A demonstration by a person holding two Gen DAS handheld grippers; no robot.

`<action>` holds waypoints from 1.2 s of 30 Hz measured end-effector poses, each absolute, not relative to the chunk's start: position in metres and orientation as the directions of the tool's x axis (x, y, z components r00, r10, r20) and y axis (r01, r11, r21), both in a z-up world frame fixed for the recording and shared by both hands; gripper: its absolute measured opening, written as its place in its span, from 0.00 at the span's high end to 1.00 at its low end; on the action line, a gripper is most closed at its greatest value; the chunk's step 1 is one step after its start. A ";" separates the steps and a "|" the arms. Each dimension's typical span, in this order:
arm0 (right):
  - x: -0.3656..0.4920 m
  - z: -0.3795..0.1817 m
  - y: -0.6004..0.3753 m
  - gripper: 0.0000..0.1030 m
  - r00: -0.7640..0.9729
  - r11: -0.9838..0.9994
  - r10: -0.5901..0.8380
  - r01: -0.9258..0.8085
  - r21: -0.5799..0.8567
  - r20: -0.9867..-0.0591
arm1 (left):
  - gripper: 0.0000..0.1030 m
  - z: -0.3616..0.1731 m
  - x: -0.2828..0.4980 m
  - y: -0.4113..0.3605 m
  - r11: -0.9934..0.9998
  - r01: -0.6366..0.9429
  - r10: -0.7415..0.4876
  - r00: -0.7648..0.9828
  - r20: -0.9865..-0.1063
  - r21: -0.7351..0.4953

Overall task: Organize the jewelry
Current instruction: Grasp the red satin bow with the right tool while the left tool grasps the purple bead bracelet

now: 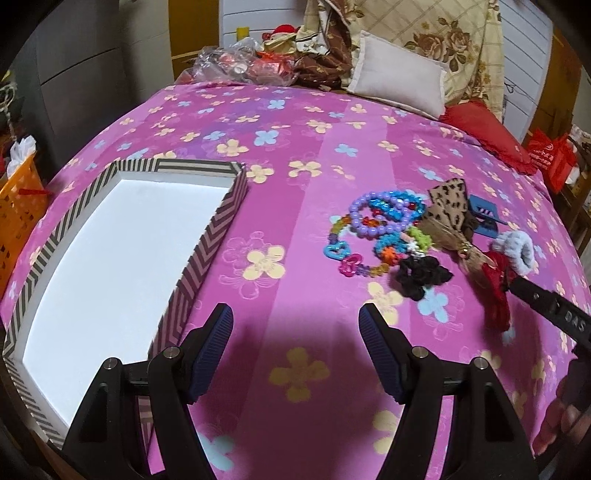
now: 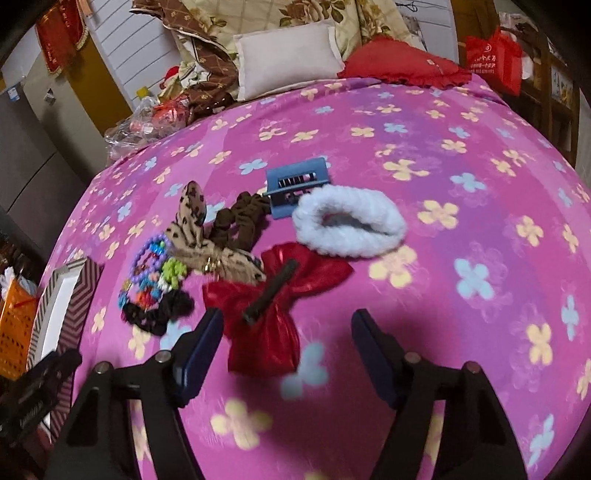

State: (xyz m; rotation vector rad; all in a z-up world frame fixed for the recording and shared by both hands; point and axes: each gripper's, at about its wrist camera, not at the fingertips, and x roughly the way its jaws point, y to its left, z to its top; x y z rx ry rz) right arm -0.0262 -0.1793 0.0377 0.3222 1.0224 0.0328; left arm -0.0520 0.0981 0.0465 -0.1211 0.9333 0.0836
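A pile of hair accessories and bead jewelry lies on the pink flowered bedspread. It holds bead bracelets, a black scrunchie, a leopard bow, a red bow clip, a white fluffy scrunchie, a brown scrunchie and a blue claw clip. A striped box with a white inside stands open at the left. My left gripper is open and empty between the box and the pile. My right gripper is open, just before the red bow clip.
A white pillow, a red cushion and floral bedding lie at the head of the bed. An orange basket stands off the left edge. A red bag stands at the right.
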 end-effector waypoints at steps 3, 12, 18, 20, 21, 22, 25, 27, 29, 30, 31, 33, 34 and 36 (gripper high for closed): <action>-0.011 0.028 -0.172 0.33 0.501 0.962 0.145 0.132 0.241 -0.853 | 0.42 0.044 -0.046 0.103 0.986 -0.141 0.012 0.581 -0.814 -0.086; -0.001 0.019 -0.170 0.62 0.465 0.983 0.125 0.063 0.173 -0.876 | 0.42 0.048 -0.016 0.099 0.988 -0.095 -0.045 0.577 -0.816 -0.122; -0.004 0.024 -0.180 0.62 0.471 0.982 0.139 0.047 0.182 -0.871 | 0.42 0.044 0.022 0.090 0.987 -0.007 -0.130 0.543 -0.830 -0.160; -0.003 0.025 -0.182 0.54 0.475 0.976 0.169 0.044 0.215 -0.864 | 0.45 0.042 0.035 0.087 0.987 0.016 -0.144 0.530 -0.836 -0.159; -0.003 0.025 -0.182 0.45 0.478 0.975 0.171 0.045 0.218 -0.862 | 0.45 0.041 0.041 0.086 0.986 0.026 -0.153 0.525 -0.837 -0.163; -0.002 0.026 -0.182 0.43 0.484 0.975 0.168 0.045 0.216 -0.859 | 0.45 0.040 0.046 0.086 0.984 0.036 -0.166 0.520 -0.838 -0.173; 0.000 0.025 -0.180 0.43 0.487 0.979 0.154 0.039 0.198 -0.860 | 0.47 0.035 0.063 0.086 0.979 0.059 -0.199 0.496 -0.845 -0.196; 0.002 0.023 -0.179 0.43 0.483 0.978 0.159 0.039 0.203 -0.861 | 0.49 0.032 0.072 0.084 0.977 0.073 -0.210 0.484 -0.850 -0.200; 0.003 0.022 -0.180 0.43 0.484 0.978 0.159 0.042 0.204 -0.861 | 0.51 0.028 0.081 0.079 0.977 0.097 -0.212 0.470 -0.857 -0.188; 0.003 0.021 -0.180 0.43 0.485 0.978 0.159 0.042 0.204 -0.860 | 0.52 0.025 0.084 0.076 0.979 0.110 -0.204 0.460 -0.864 -0.173; 0.003 0.020 -0.181 0.43 0.486 0.978 0.160 0.042 0.206 -0.859 | 0.56 0.022 0.087 0.074 0.981 0.118 -0.191 0.453 -0.871 -0.154; 0.004 0.019 -0.180 0.43 0.487 0.978 0.160 0.039 0.205 -0.858 | 0.63 0.016 0.092 0.074 0.982 0.126 -0.180 0.440 -0.880 -0.138; 0.004 0.018 -0.179 0.43 0.488 0.979 0.160 0.036 0.203 -0.858 | 0.65 0.015 0.093 0.074 0.980 0.128 -0.194 0.439 -0.877 -0.153; 0.005 0.016 -0.179 0.43 0.488 0.980 0.156 0.034 0.197 -0.859 | 0.72 0.014 0.096 0.076 0.974 0.131 -0.226 0.441 -0.868 -0.187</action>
